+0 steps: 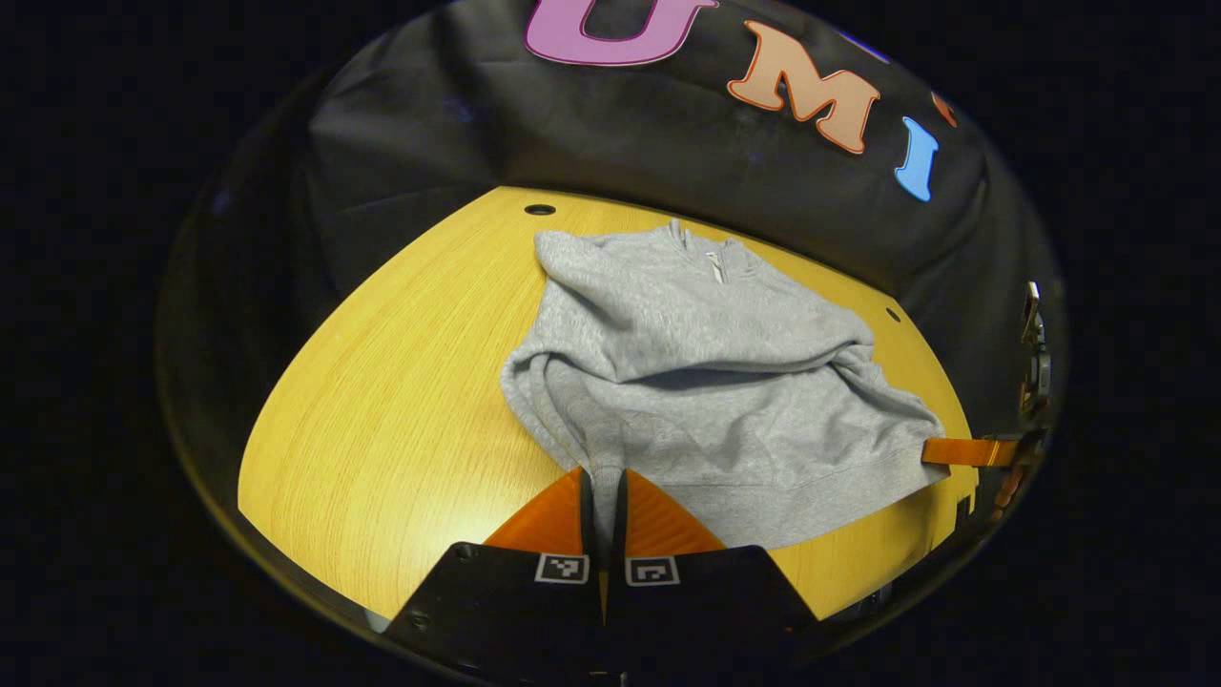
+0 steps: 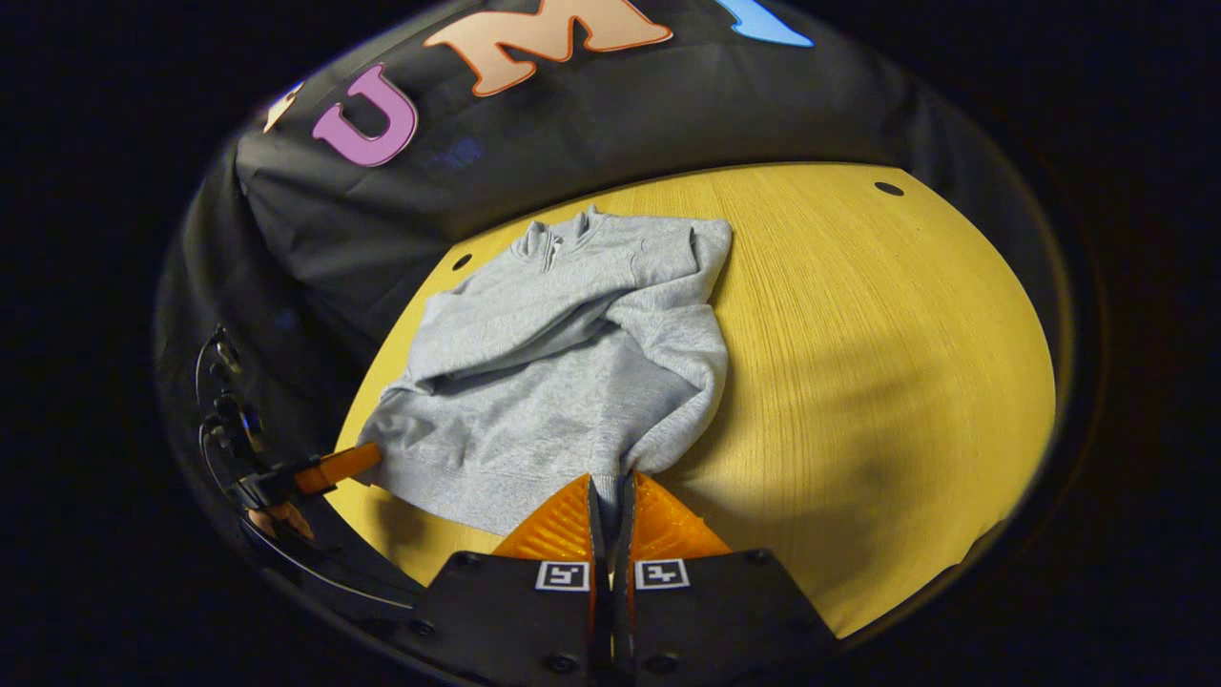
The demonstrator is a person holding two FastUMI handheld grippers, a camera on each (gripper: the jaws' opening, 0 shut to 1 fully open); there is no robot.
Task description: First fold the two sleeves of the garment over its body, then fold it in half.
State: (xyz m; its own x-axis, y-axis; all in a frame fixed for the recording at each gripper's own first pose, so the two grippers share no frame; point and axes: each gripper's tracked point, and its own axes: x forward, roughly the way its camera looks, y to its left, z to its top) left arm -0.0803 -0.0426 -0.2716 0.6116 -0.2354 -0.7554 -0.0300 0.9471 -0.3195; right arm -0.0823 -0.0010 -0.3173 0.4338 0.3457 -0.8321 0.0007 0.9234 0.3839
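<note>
A grey zip-neck sweatshirt [image 1: 706, 382] lies flat on the yellow wooden table [image 1: 401, 420], collar toward the booth wall. Both sleeves are folded across its body. In the left gripper view my left gripper [image 1: 604, 474] is shut on the near hem corner, with grey cloth pinched between its fingers. Farther right, my right gripper [image 1: 940, 450] holds the opposite hem corner. In the right gripper view the sweatshirt [image 2: 563, 363] lies left of centre. My right gripper [image 2: 610, 479] is shut on its near hem corner there, and my left gripper [image 2: 358, 462] grips the hem at the far left.
Bare tabletop [image 2: 878, 382] spreads wide to the right of the garment in the right gripper view. Small round holes [image 1: 539, 209] [image 2: 888, 188] sit near the table's back edge. The booth's black cloth wall stands right behind the collar.
</note>
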